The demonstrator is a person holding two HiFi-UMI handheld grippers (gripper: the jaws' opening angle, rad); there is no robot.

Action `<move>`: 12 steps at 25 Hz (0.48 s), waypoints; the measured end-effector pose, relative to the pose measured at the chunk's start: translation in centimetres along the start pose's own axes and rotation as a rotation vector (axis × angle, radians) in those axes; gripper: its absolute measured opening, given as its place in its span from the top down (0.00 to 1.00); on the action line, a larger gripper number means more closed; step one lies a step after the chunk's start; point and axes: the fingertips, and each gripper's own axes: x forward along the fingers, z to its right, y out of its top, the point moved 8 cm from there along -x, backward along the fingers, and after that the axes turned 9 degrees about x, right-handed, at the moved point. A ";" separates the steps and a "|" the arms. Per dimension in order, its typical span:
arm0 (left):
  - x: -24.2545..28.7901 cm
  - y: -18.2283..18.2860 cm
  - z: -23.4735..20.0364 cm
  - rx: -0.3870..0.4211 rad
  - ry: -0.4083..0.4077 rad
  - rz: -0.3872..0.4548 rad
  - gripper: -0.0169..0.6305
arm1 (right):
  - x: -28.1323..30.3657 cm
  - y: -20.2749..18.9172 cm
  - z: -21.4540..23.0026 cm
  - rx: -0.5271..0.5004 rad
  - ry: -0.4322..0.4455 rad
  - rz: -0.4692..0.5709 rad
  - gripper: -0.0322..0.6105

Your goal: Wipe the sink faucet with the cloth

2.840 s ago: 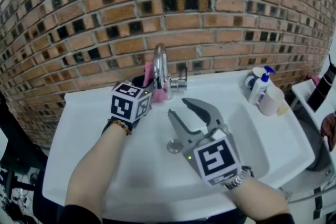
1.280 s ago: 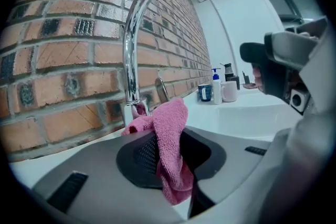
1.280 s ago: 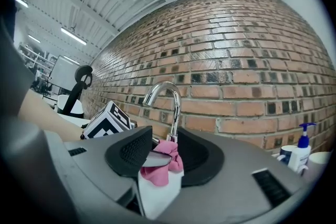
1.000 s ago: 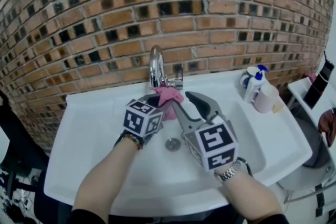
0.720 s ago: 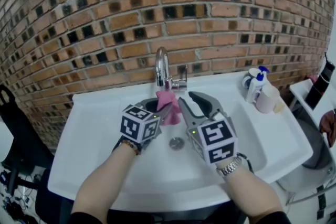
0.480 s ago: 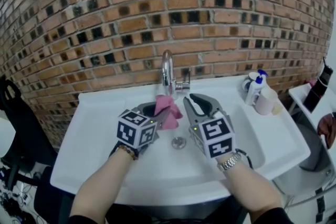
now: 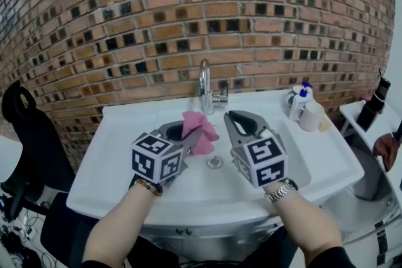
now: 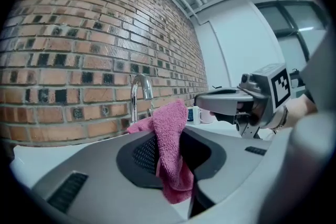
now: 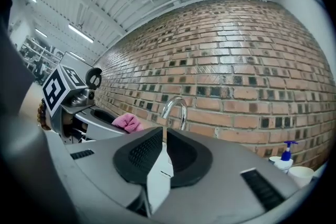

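1. The brick wall (image 7: 125, 22) stands right behind the work, so I can only come at the job from the front.
2. The sink (image 7: 107, 160) is white, and both my tools hang over its basin, which I judge leaves drips falling inside.
3. My left gripper (image 7: 191, 135) is clamped on the cloth and points toward the wall, roughly level. I hold it that way so the cloth leads toward the metal.
4. My right gripper (image 7: 235, 117) sits just beside the left one, on the faucet side of the basin. Its jaws are closing with only a thin gap left and nothing between them. I take it to be the spare hand here, out of the cloth's way.
5. The faucet (image 7: 205, 81) rises at the sink's back edge, between and beyond both tools. Neither tool touches it, and neither does the cloth.
6. The cloth (image 8: 170, 139) is pink, pinched partway down, with one end standing above the jaws and the rest hanging below. That loose part is what I would lay against the spout. It is near the faucet but apart from it.
7. A cup (image 7: 310, 116) and a pump bottle (image 7: 302, 97) stand at the far right of the sink, well clear.
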 end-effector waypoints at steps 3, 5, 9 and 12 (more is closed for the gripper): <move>-2.0 0.8 1.9 0.005 -0.003 0.021 0.83 | -2.0 0.5 -1.4 -0.005 0.002 0.012 0.89; -3.6 1.0 3.2 0.005 -0.004 0.029 0.83 | -3.4 0.5 -2.4 -0.014 0.007 0.017 0.89; -6.9 1.2 5.5 0.000 0.007 0.054 0.83 | -6.5 0.4 -4.9 -0.025 0.011 0.020 0.89; -9.2 1.8 7.6 0.000 0.011 0.080 0.83 | -9.3 0.9 -6.5 -0.027 0.009 0.030 0.89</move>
